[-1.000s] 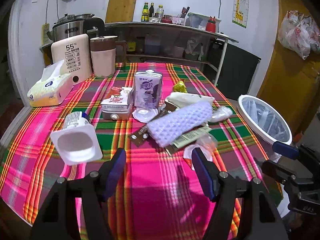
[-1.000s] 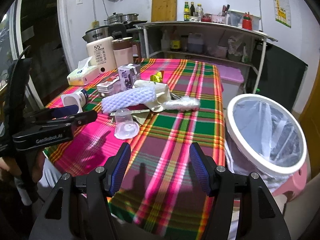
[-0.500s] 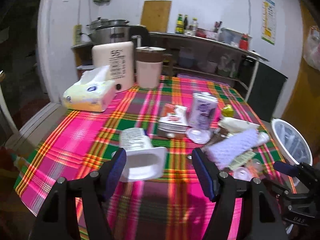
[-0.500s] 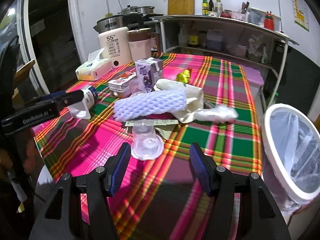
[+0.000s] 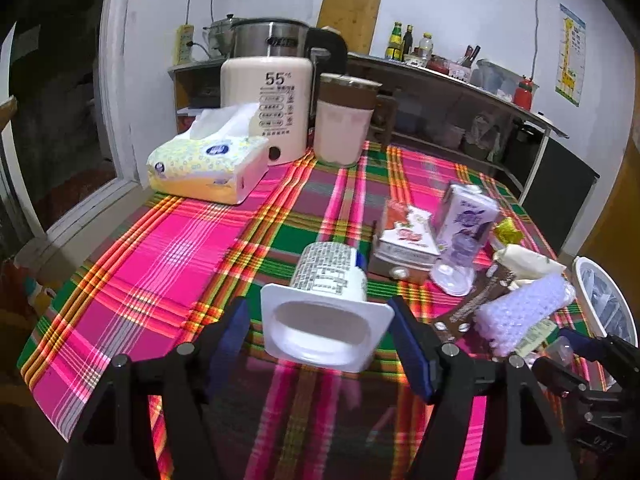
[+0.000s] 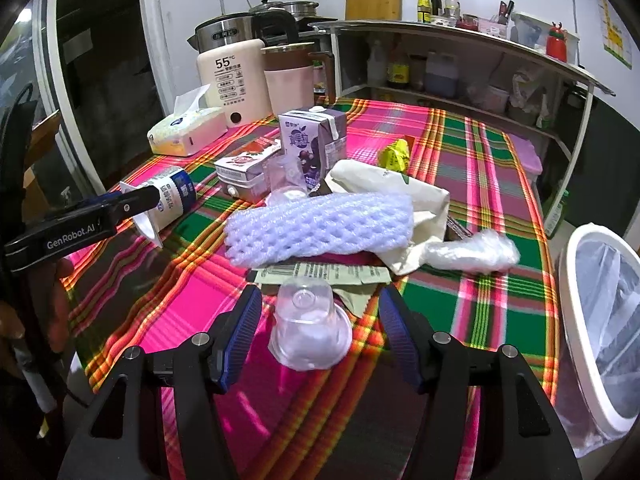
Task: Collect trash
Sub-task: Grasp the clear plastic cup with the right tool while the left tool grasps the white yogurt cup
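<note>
A white yogurt cup lies on its side on the plaid tablecloth, mouth toward me. My left gripper is open, its pads flanking the cup's rim without touching. A clear plastic cup lies tipped over, and my right gripper is open around it. Behind it sit a purple foam net, a cream bag, crumpled clear plastic, a purple milk carton and a flattened red carton. The white-rimmed bin with a clear liner stands off the table's right edge.
A tissue pack, a white kettle marked 55 and a pink jug stand at the far left of the table. A shelf unit runs behind. Bare cloth lies left of the yogurt cup.
My left gripper swung left and moved in until the yogurt cup sits between its fingers. My right gripper advanced over the table to the clear cup. Both stayed open.
</note>
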A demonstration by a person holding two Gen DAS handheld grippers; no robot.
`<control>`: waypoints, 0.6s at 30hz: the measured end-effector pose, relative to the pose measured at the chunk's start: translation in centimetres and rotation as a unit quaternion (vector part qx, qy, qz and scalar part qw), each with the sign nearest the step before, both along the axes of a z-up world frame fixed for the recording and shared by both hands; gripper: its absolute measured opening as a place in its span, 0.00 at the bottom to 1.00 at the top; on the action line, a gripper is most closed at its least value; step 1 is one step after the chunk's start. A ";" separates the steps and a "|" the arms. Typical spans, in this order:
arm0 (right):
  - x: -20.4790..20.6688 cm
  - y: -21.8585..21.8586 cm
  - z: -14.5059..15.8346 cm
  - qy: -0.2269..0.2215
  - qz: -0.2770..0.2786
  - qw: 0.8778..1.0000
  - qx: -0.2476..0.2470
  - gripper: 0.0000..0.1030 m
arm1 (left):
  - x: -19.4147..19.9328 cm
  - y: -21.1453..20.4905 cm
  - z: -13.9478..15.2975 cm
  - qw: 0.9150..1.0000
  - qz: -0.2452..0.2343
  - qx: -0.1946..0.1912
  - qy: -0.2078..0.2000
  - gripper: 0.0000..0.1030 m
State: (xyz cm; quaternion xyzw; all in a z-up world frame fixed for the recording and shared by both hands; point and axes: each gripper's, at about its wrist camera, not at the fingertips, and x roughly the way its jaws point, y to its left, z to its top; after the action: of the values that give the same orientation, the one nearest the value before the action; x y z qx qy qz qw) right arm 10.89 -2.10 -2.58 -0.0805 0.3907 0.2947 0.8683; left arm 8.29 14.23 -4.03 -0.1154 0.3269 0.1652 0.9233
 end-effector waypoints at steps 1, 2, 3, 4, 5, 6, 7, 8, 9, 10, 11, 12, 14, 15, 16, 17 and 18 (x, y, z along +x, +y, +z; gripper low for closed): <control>0.1 0.1 -0.1 0.001 0.000 1.000 -0.001 0.60 | 0.1 0.3 -0.2 1.000 -0.001 -0.004 0.002 0.70; 0.2 0.2 -0.1 0.002 0.001 1.000 -0.002 0.60 | 0.2 0.7 -0.4 1.000 -0.002 -0.009 0.002 0.70; 0.3 0.3 -0.2 0.002 0.001 1.000 -0.003 0.56 | 0.3 0.9 -0.5 1.000 -0.003 -0.013 0.004 0.70; 0.3 0.3 -0.2 0.003 0.000 1.000 -0.004 0.54 | 0.3 1.0 -0.6 1.000 -0.004 -0.017 0.005 0.70; 0.3 0.3 -0.2 0.002 -0.001 1.000 -0.004 0.47 | 0.4 1.1 -0.7 1.000 -0.007 -0.020 0.006 0.70; 0.4 0.4 -0.2 0.002 -0.002 1.000 -0.004 0.38 | 0.4 1.2 -0.8 1.000 -0.010 -0.024 0.007 0.70; 0.4 0.4 -0.2 0.002 -0.002 1.000 -0.005 0.35 | 0.5 1.2 -0.9 0.999 -0.015 -0.027 0.008 0.70; 0.4 0.5 -0.2 0.001 -0.002 1.000 -0.005 0.31 | 0.5 1.1 -1.0 0.999 -0.020 -0.030 0.008 0.70; 0.4 0.5 -0.2 0.000 -0.002 1.000 -0.005 0.28 | 0.5 1.0 -1.0 0.999 -0.025 -0.033 0.007 0.67; 0.4 0.4 -0.1 -0.001 -0.004 1.000 -0.005 0.28 | 0.6 1.0 -1.1 0.999 -0.029 -0.038 0.006 0.65; 0.4 0.3 0.0 -0.003 -0.005 1.000 -0.003 0.28 | 0.6 0.9 -1.1 0.999 -0.030 -0.038 0.007 0.65; 0.3 0.2 0.0 -0.004 -0.007 1.000 -0.001 0.28 | 0.5 0.8 -1.1 0.999 -0.030 -0.036 0.006 0.65; 0.2 0.1 0.2 -0.005 -0.007 1.000 0.003 0.28 | 0.4 0.7 -1.0 0.999 -0.031 -0.040 0.004 0.64; 0.2 0.0 0.3 -0.005 -0.007 1.000 0.004 0.28 | 0.3 0.6 -0.9 0.999 -0.031 -0.040 0.002 0.64; 0.1 -0.1 0.4 -0.007 -0.007 1.000 0.005 0.28 | 0.2 0.5 -0.8 0.999 -0.031 -0.038 0.002 0.64; -0.1 -0.1 0.5 -0.008 -0.007 1.000 0.006 0.28 | 0.0 0.3 -0.7 0.999 -0.030 -0.037 0.000 0.64; -0.2 -0.3 0.7 -0.009 -0.007 1.000 0.008 0.28 | -0.1 0.2 -0.6 0.999 -0.030 -0.037 -0.002 0.64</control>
State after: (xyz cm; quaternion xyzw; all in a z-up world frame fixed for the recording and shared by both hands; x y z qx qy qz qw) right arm 10.65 -2.38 -1.92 -0.0736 0.3813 0.2910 0.8744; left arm 8.15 14.47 -4.66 -0.1395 0.3347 0.1249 0.9235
